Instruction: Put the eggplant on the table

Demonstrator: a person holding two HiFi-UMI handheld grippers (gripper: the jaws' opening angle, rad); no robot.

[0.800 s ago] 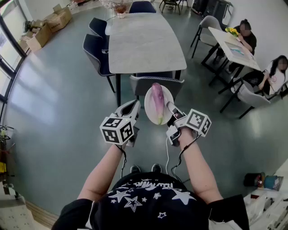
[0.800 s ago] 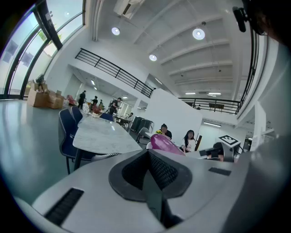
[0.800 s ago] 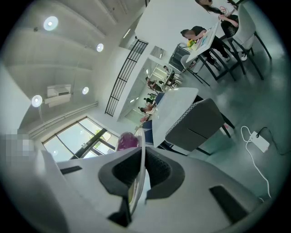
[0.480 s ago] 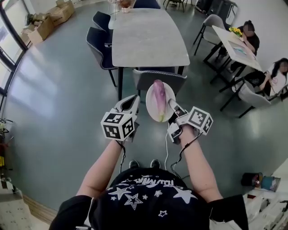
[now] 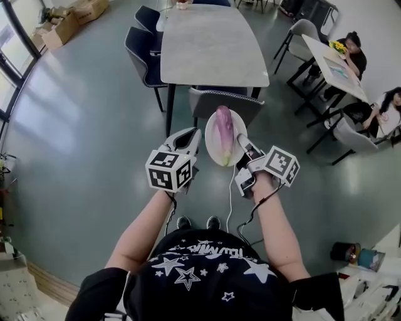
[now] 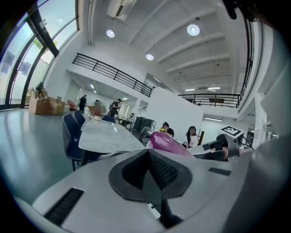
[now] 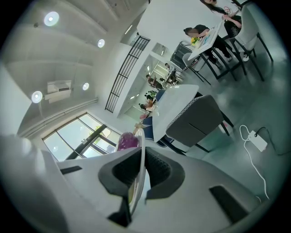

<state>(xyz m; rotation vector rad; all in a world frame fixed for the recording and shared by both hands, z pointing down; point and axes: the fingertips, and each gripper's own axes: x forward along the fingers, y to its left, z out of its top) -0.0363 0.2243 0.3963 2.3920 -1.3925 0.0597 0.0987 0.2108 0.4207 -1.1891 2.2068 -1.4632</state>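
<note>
A purple eggplant [image 5: 223, 127] lies on a white plate [image 5: 215, 145] carried in the air just short of the near end of a long grey table [image 5: 213, 44]. My right gripper [image 5: 240, 143] is shut on the plate's right rim; in the right gripper view the plate's edge [image 7: 140, 169] stands between the jaws and the eggplant [image 7: 127, 141] shows beyond it. My left gripper [image 5: 190, 136] hangs beside the plate's left rim, its jaws closed on nothing. In the left gripper view the eggplant [image 6: 169, 142] shows to the right past my left gripper [image 6: 148, 172], with the table [image 6: 107, 135] ahead.
A grey chair [image 5: 226, 101] stands at the table's near end, right under the plate. Dark blue chairs [image 5: 144, 49] line the table's left side. Two people sit at a second table [image 5: 331, 61] on the right. Cardboard boxes [image 5: 76, 14] sit far left. A cable [image 7: 255, 137] lies on the floor.
The table and the grey chair have come nearer. Both grippers and the plate with the eggplant have moved a little forward and to the right. The grips are unchanged.
</note>
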